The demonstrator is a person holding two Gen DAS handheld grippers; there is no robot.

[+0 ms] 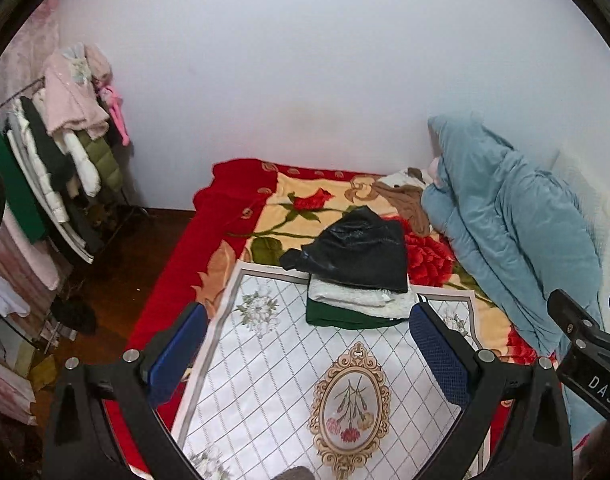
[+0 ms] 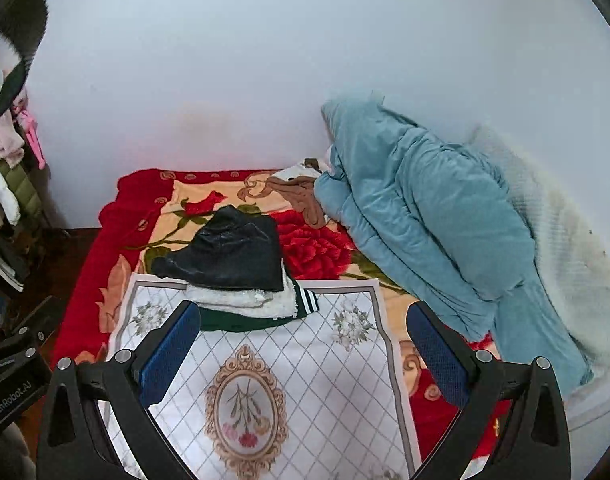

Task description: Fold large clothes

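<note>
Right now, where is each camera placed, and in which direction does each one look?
Left wrist: sits on the left gripper, above the near bed edge, facing the white mat, folded stack and wall; its own open blue fingers show, with the other gripper at the right edge.
Right wrist: sits on the right gripper, facing the same way, with more blue quilt; its own open fingers show.
Shared: mat, stack with the black jacket on top, quilt, red floral blanket.
</note>
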